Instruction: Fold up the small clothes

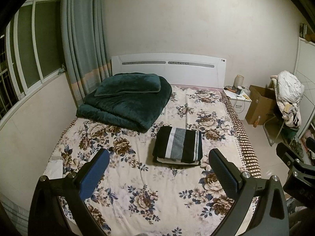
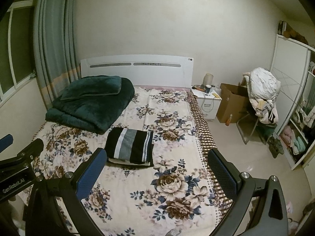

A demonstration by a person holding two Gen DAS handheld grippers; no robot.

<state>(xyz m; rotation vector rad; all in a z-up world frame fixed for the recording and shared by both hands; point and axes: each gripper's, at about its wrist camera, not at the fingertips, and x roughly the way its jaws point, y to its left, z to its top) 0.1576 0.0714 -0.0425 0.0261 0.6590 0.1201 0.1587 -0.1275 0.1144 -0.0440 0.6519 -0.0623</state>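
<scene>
Floral bed (image 1: 137,177) fills both views; folded clothes (image 1: 178,145) lie mid-bed, near a green blanket (image 1: 126,102). Left gripper (image 1: 158,161) and right gripper (image 2: 155,160) hover spread wide, holding nothing.

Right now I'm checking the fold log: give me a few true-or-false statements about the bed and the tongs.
1. Both tongs are open. True: left tongs, right tongs.
2. The striped stack lies folded on the bed. True.
3. The left tongs grip the striped stack. False: they hold nothing.
4. The green quilt lies on the floor. False: it is on the bed, by the headboard.
5. A pillow lies on the green quilt. True.
</scene>
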